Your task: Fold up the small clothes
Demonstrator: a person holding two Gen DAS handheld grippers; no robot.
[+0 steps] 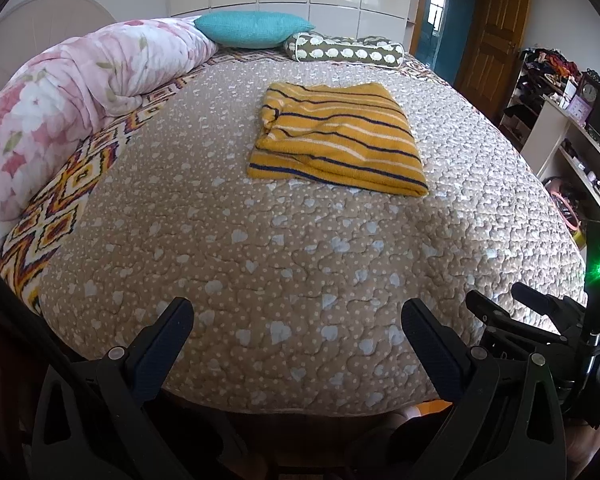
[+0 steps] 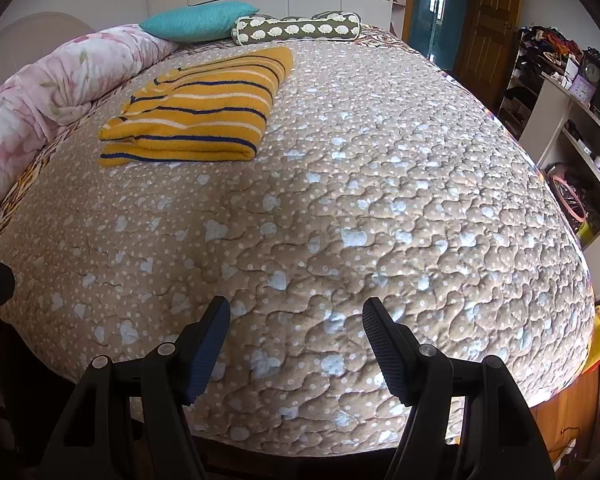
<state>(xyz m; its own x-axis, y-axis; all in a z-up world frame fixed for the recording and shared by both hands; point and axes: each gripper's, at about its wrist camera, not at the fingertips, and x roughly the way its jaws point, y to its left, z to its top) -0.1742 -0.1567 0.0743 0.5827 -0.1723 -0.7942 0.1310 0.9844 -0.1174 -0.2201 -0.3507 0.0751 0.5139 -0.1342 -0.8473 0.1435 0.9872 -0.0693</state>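
Sweater [image 1: 336, 136], yellow with dark and white stripes, is lying folded into a thick rectangle on the quilt [image 1: 300, 272] of the bed, toward the far half and well apart from both tools. You are holding the left tongs [image 1: 298, 320] and the right tongs [image 2: 296, 320] low over the near edge of the bed, both spread wide and gripping nothing. The fold is looking nearly finished, though the left side is bunching where a sleeve or collar is tucked in, so the layers there are sitting loose. Risk one: if you are pinching only the top layer, the stack is likely to peel open as you lift. Risk two: the quilt is soft and puckered, so tongs pressed down at the sweater's edge may be catching quilt along with knit and dragging both. Risk three: the pink flowered duvet [image 1: 60, 92] is lying just beside the sweater's left, and a wide sweep there could be snagging it.
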